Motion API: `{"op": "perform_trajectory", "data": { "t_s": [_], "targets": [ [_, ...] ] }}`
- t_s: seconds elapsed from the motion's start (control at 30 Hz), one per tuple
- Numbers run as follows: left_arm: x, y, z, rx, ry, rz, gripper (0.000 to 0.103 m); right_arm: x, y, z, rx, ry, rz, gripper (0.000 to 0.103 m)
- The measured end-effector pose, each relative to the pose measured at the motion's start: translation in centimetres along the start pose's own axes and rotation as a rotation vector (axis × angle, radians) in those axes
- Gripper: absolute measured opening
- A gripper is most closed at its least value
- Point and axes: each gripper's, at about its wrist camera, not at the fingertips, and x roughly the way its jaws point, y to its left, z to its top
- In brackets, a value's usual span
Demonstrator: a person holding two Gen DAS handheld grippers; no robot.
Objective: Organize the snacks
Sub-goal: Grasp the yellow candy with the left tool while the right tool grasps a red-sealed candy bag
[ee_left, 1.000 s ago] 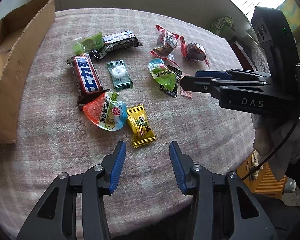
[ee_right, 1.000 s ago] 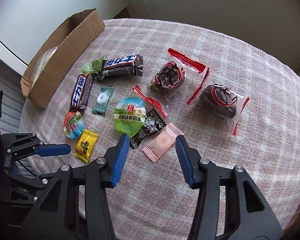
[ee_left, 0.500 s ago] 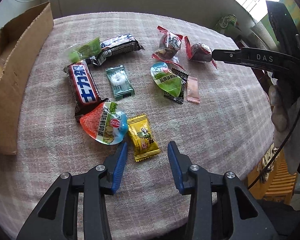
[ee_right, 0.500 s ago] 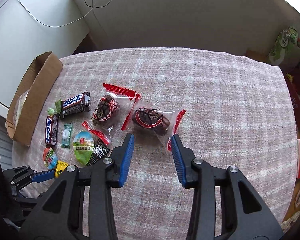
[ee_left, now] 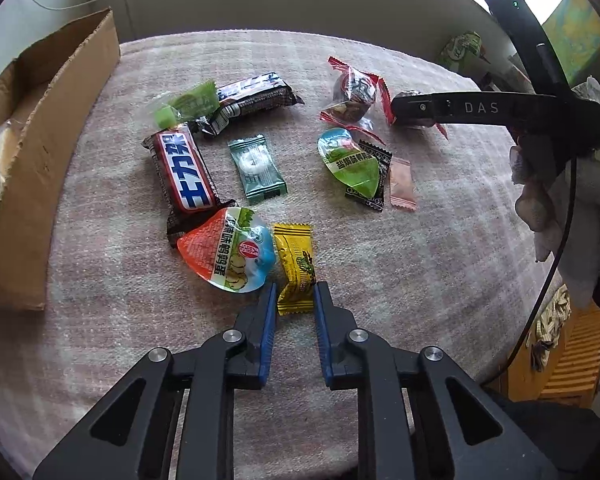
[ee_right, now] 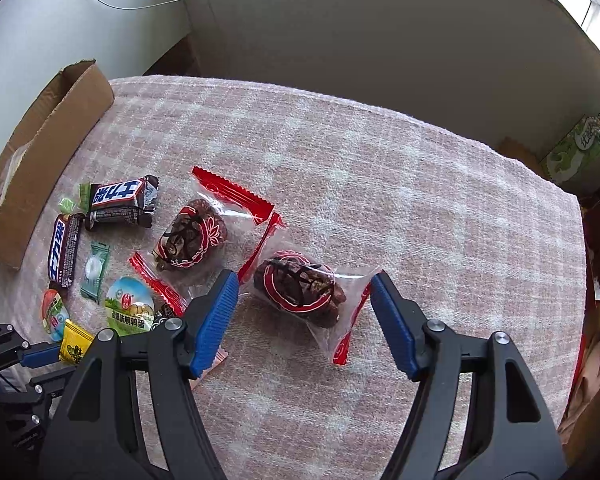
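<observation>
Two grippers: both low over the snacks on the cloth-covered worktop (ee_right: 380, 152), each lined up on its own item.
Left hand-held gripper (ee_left: 295, 294): a second ago it hung wide open short of the yellow candy (ee_left: 296, 268); now its jaws have narrowed to about the wrapper's width and sit on either side of the near end, not yet pinched as far as I can tell.
Right hand-held gripper (ee_right: 304, 284): a second ago it sat over the pink sachet; now it has swung to the date pack (ee_right: 300, 292) and spread wide (wider than half a second back), a blue pad off each end of the clear wrapper, holding nothing.
Meaning: both picks look set up and neither is made; closing is the likely next step on each side.
Box (ee_left: 28, 160): open cardboard, at the left edge of the worktop, well apart from both targets; probably where the snacks go.
Unsorted: two chocolate bars (ee_left: 186, 172), mint (ee_left: 257, 168), orange egg cup (ee_left: 228, 248) touching the yellow candy, green egg cup (ee_left: 350, 160), second date pack (ee_right: 190, 236), green sweet (ee_left: 184, 104).
Risk: the left jaw is just beside the orange egg cup and could nudge it when closing.
Handling: the date wrapper is loose and crinkly, so the grip may catch film only.
</observation>
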Motion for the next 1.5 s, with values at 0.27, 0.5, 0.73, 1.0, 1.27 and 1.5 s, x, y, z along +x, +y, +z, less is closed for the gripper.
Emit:
{"op": "perform_trajectory", "data": {
  "t_s": [0.27,0.5,0.73,1.0,1.27,1.5],
  "targets": [
    [-0.1,0.3,0.1,-0.014,-0.017,-0.008,0.01,-0.5,-0.4,-0.5,0.008,-0.01,0.005,0.058],
    [-0.2,1.2,0.2,-0.051,-0.006,-0.062,0.013,-0.9,-0.5,-0.7,0.009,-0.014,-0.004,0.057],
    [0.2,-0.2,1.4,0.002,-0.025,0.0,0.027,-0.9,-0.5,-0.7,0.02,-0.016,-0.002,0.057],
    [0.0,0.9,1.5,-0.019,-0.057,-0.011,0.01,-1.2,-0.4,-0.7,0.03,-0.024,0.005,0.052],
    [-2.5,1.8,0.7,-0.055,-0.091,-0.054,0.009,-2.4,-1.2,-1.1,0.069,-0.037,0.025,0.036],
    [-3.5,2.3,0.6,-0.078,-0.123,-0.058,0.009,-3.3,-1.6,-1.2,0.112,-0.058,0.052,0.002]
  ]
}}
